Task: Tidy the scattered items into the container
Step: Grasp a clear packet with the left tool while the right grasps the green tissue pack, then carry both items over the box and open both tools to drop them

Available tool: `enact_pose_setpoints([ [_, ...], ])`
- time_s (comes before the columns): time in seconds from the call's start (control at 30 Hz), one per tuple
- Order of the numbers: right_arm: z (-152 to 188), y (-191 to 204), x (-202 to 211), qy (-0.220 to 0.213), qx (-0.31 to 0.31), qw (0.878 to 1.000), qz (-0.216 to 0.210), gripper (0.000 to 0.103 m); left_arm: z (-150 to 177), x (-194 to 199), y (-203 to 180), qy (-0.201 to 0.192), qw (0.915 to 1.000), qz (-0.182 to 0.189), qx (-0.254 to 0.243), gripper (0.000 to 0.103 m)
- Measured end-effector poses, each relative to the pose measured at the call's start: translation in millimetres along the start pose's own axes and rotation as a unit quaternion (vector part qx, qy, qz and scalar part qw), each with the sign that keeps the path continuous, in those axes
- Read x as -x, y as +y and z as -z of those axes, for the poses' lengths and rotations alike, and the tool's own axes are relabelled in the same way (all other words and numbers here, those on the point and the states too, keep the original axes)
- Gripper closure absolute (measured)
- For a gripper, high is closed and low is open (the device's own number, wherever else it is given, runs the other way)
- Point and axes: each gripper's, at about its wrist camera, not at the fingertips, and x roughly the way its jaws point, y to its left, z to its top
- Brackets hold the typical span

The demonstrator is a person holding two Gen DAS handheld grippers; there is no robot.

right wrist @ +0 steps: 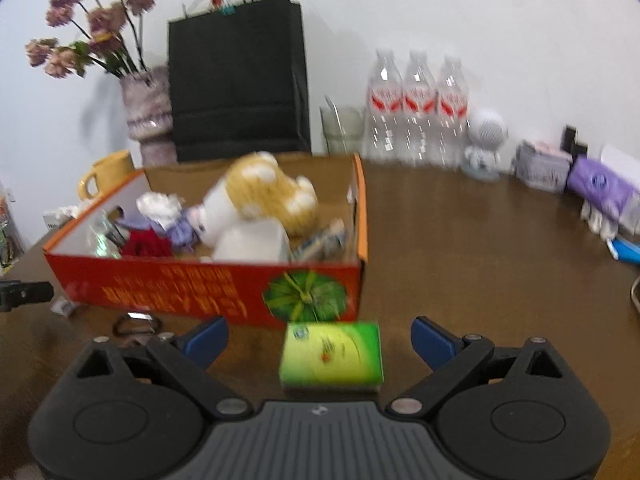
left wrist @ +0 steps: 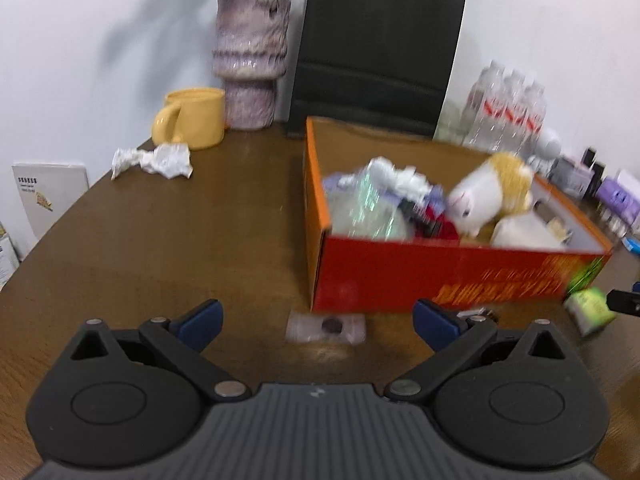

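The right gripper (right wrist: 320,344) is wide open around the green packet (right wrist: 331,356) by the box (right wrist: 200,280); squeeze its 2 sides gently. The left gripper (left wrist: 318,322) is open and empty

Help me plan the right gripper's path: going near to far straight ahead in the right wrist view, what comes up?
Right gripper, open → green packet on the table → red box → plush toy inside it → black paper bag at the wall.
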Motion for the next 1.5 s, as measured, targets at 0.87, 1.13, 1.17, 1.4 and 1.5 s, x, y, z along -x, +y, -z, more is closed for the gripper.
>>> enact_pose_setpoints([
  [0.87, 19.0, 1.8, -25.5, 0.021, 0.014, 1.000, 0.015, 0.040, 14.4, -16.7, -14.3, -0.002, 0.9974, -0.037, -0.061, 0.068],
  [1.13, 21.3, 3.2, -21.6, 0.016, 0.017, 1.000, 0.014, 0.040, 20.3, -9.5, -24.3, -0.018, 0.9941, -0.039, -0.099, 0.086],
  [1.17, 21.2, 3.2, -21.6, 0.016, 0.017, 1.000, 0.014, 0.040, 20.8, -8.7, -24.9, -0.020, 0.9938, -0.040, -0.102, 0.087],
  [1.4, 23.0, 4.5, -17.2, 0.011, 0.020, 1.000, 0.010, 0.040, 24.4, 1.0, -31.2, -0.042, 0.9908, -0.048, -0.119, 0.096],
  [1.5, 23.4, 5.7, -12.9, 0.007, 0.021, 1.000, 0.006, 0.040, 26.4, 7.2, -32.5, -0.052, 0.9906, -0.046, -0.118, 0.096],
])
